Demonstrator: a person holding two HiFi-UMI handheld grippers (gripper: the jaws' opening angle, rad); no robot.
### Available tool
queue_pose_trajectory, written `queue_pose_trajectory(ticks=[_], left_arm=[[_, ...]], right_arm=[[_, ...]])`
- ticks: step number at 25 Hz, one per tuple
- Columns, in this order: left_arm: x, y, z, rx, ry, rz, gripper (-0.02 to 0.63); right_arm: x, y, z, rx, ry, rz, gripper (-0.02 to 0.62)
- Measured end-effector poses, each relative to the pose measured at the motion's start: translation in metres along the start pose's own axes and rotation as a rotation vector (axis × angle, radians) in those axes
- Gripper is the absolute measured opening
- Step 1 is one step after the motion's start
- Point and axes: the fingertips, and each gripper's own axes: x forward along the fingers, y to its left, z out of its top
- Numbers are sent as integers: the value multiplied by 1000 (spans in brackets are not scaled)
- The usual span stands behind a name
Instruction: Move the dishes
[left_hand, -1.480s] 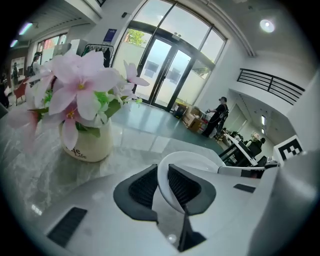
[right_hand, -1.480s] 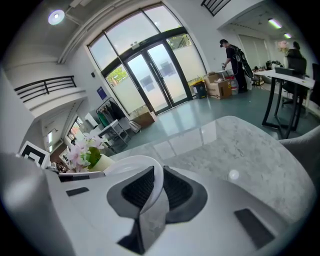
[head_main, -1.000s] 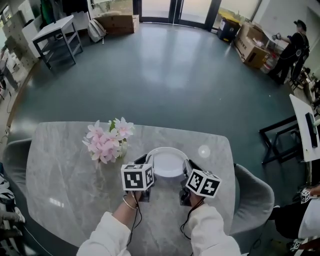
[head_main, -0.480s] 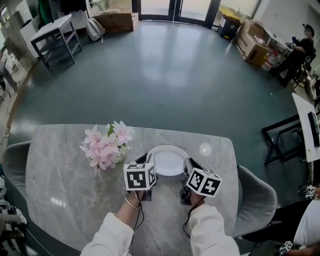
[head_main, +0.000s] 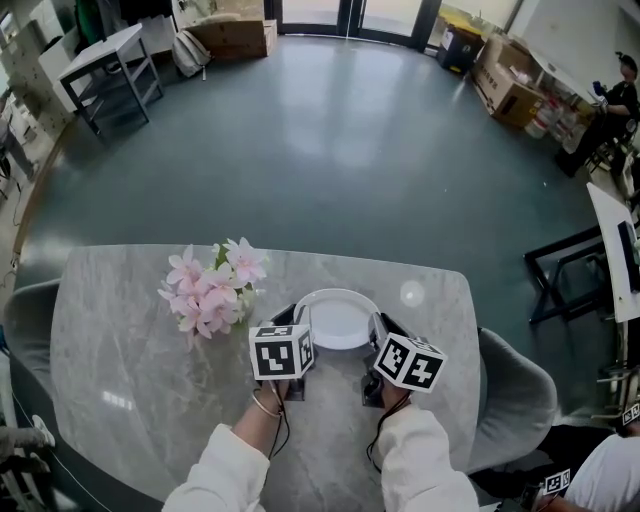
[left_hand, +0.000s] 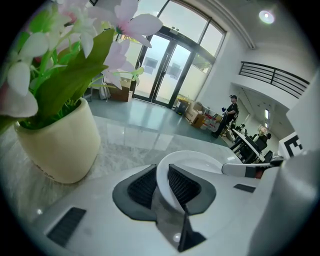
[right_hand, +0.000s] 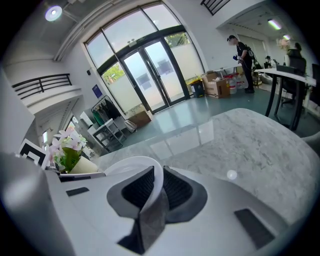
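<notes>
The grey marble-patterned oval bench (head_main: 120, 340) spreads under both tools and well out to either side of them. The white round ceramic plate (head_main: 338, 322) lies between the left tool (head_main: 296, 322) and the right tool (head_main: 376, 330), just ahead of their marker cubes. Whether it rests on the bench or hangs just clear of it cannot be told. A cream pot of pink and white flowers (head_main: 213, 285) stands near the left tool, on its outer side and a little ahead. Each tool is clenched on the plate's rim, the left on the near-left edge and the right on the near-right edge, ribbed pads pressing both faces.
</notes>
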Motion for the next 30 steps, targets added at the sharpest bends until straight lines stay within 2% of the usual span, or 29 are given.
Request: queue_pose_trajectory(ticks=[19, 30], left_arm=[[4, 2, -3, 5, 24, 17, 71], [4, 4, -1, -16, 21, -2, 71]], right_arm=[[5, 2, 0, -5, 18, -9, 109], [6, 1, 1, -24, 15, -31, 112]])
